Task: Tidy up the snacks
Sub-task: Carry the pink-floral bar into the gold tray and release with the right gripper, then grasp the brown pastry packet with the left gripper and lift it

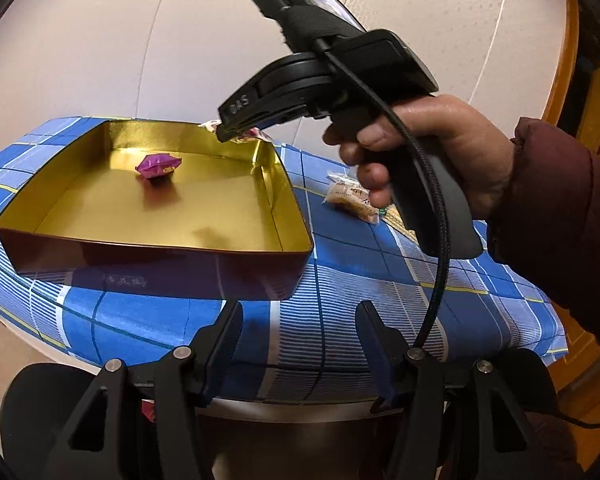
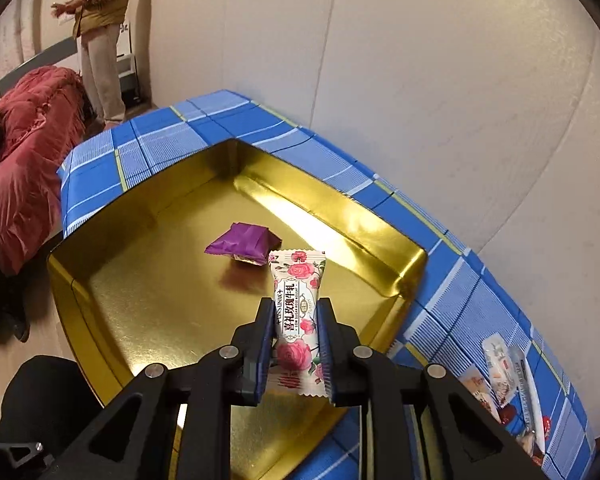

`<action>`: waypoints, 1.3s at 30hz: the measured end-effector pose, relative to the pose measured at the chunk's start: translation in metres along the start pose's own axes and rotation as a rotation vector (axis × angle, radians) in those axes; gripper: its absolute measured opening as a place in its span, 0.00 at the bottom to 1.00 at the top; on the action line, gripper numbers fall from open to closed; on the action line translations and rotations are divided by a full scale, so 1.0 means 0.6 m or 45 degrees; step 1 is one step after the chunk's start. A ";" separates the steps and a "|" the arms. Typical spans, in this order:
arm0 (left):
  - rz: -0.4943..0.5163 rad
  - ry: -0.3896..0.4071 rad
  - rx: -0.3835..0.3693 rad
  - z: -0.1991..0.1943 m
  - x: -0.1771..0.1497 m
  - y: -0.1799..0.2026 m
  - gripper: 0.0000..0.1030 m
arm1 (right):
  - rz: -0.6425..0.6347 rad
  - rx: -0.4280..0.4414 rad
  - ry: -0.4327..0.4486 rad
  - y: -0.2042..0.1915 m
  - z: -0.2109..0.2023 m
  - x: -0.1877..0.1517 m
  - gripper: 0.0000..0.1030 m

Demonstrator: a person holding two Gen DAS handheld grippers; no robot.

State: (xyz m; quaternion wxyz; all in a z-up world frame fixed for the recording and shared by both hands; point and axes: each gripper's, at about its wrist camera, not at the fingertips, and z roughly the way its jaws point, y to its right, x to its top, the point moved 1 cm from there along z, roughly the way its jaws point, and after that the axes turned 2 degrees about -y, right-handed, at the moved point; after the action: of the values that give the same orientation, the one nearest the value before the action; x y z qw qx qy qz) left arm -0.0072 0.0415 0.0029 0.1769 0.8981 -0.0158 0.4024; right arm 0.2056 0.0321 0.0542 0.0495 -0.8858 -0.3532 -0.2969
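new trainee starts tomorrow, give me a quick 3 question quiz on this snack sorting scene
1. True or false: the right gripper is shut on the rose-print candy.
2. What already lies inside the gold tray?
A. a purple-wrapped candy
B. a green bottle
C. nothing
3. Fill in: the left gripper is ____ and holds nothing.

Key
1. True: its pads press both sides of the wrapper, above the tray.
2. A: the purple-wrapped candy lies on the tray floor.
3. Open: its fingers stand apart over the blue checked cloth, near the tray's front edge. More packets wait on the cloth outside the tray.
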 end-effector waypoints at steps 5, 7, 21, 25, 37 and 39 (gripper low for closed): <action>0.001 -0.002 0.005 0.000 -0.003 0.001 0.58 | -0.036 -0.049 -0.011 -0.012 0.019 0.005 0.26; 0.002 0.001 0.008 0.000 -0.003 0.000 0.58 | -0.012 -0.029 -0.020 -0.010 0.023 0.005 0.26; 0.050 -0.027 0.005 0.014 -0.010 0.021 0.58 | 0.177 -0.023 0.130 0.026 -0.048 -0.037 0.26; 0.073 -0.037 0.005 0.018 -0.012 0.030 0.58 | 0.239 -0.041 0.164 0.047 -0.070 -0.060 0.26; 0.138 -0.070 -0.009 0.033 -0.017 0.055 0.58 | 0.578 -0.211 0.167 0.158 -0.131 -0.221 0.28; 0.157 -0.083 -0.015 0.037 -0.015 0.064 0.58 | 0.652 -0.242 0.148 0.179 -0.136 -0.256 0.28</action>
State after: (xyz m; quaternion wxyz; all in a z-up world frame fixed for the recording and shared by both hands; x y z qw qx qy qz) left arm -0.0041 -0.0030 -0.0056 0.1565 0.9070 -0.0792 0.3830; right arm 0.1475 -0.1640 0.0478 0.0598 -0.9284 -0.0852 -0.3568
